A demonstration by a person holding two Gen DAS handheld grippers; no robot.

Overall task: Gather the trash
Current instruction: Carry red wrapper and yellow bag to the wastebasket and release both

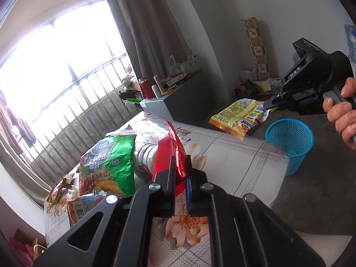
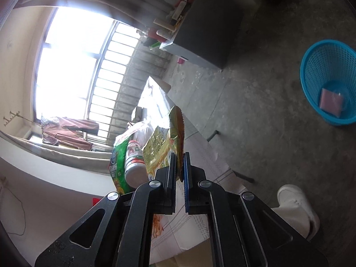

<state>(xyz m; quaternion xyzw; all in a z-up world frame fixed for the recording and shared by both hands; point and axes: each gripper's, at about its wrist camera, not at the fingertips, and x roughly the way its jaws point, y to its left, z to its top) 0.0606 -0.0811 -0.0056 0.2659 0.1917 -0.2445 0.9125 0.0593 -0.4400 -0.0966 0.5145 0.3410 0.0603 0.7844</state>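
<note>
Floral cloth covers the surface [image 1: 233, 155] in the left wrist view, where the left claw [image 1: 180, 173] is clenched on a red foil wrapper [image 1: 171, 146] lifted above the cloth. A green chip bag [image 1: 109, 162] lies toward the surface's left edge, with smaller wrappers [image 1: 73, 202] heaped at the near-left corner. Off the right edge, a hand [image 1: 342, 113] holds the right claw [image 1: 270, 103], which grips a yellow snack bag [image 1: 240, 115] in the air near the blue basket [image 1: 289, 142] on the floor.

From the right wrist view, the right claw [image 2: 179, 166] is clamped on the yellow snack bag [image 2: 164, 146]. A white bottle [image 2: 133, 162] and the green chip bag [image 2: 118, 162] show behind it. The blue basket [image 2: 311, 84] stands well apart on the floor, a pink packet [image 2: 331, 101] inside it.
</note>
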